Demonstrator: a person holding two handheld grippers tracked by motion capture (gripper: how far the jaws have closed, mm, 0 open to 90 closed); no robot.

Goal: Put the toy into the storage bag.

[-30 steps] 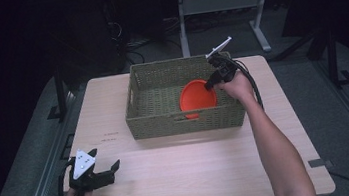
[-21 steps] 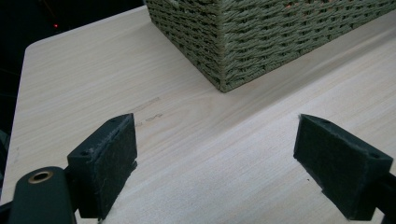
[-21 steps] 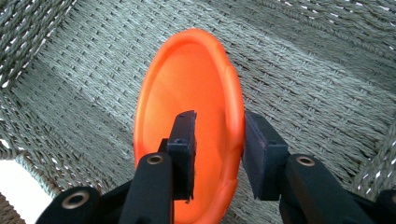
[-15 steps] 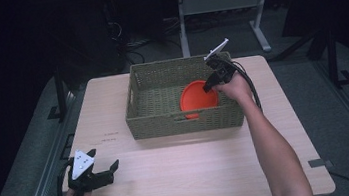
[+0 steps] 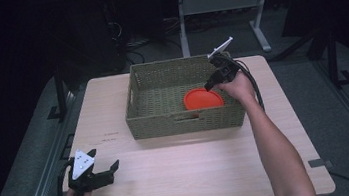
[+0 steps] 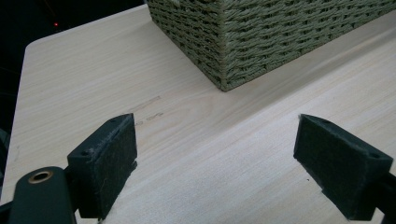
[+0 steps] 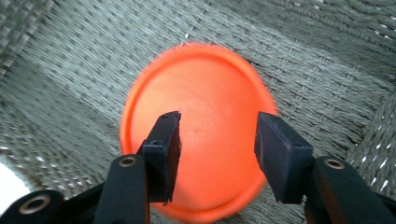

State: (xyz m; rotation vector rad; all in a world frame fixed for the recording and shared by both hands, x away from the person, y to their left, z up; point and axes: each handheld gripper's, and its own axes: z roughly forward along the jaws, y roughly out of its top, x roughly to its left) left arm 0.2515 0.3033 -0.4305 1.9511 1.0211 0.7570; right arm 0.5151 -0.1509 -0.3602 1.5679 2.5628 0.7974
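An orange plate [image 5: 203, 98] lies inside the woven basket [image 5: 165, 124], at its right end. My right gripper [image 5: 209, 84] hangs over the basket's right rim and points down at the plate. In the right gripper view the plate [image 7: 196, 98] is slightly blurred on the basket floor beneath my right gripper [image 7: 217, 135]. Its jaws have just been opening and nothing is pressed between the pads. My left gripper [image 5: 104, 160] rests low at the table's near left corner, open and empty. The left gripper view has it [image 6: 217, 154] aimed at a basket corner [image 6: 224, 56].
The basket stands at the back middle of the light wooden table [image 5: 187, 177]. A metal stand [image 5: 221, 6] and cables are on the dark floor beyond the far edge. The person's right forearm [image 5: 274, 146] crosses the right half of the table.
The right gripper's jaws have parted. The orange plate, tilted up in them before, has dropped flatter onto the basket floor. Neither hand has shifted.
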